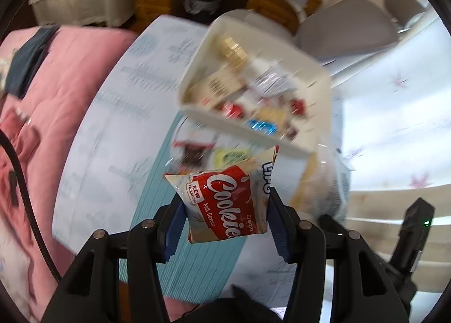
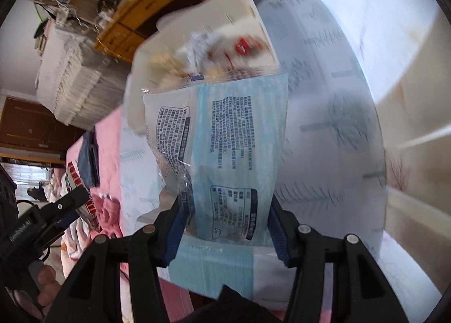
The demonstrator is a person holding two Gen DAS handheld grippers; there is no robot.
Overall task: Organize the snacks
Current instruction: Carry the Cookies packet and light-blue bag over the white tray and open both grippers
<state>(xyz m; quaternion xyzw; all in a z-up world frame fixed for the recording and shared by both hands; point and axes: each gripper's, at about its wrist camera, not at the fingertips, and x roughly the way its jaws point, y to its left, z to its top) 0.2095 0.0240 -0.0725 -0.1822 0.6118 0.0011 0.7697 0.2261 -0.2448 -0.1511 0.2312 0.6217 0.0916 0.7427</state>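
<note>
The left gripper (image 1: 225, 204) pinches a red-and-white Cookies packet (image 1: 225, 199) between its blue pads, just short of the white bin (image 1: 315, 74) of mixed snacks. The right gripper (image 2: 225, 210) clamps a clear printed packet with blue contents (image 2: 228, 153), also hanging on the near side of the bin. To my eye, each should be carried fully over the rim before letting go, one at a time. The bin's contents are smeared by blur; the printed packet hides the bin's near wall.
</note>
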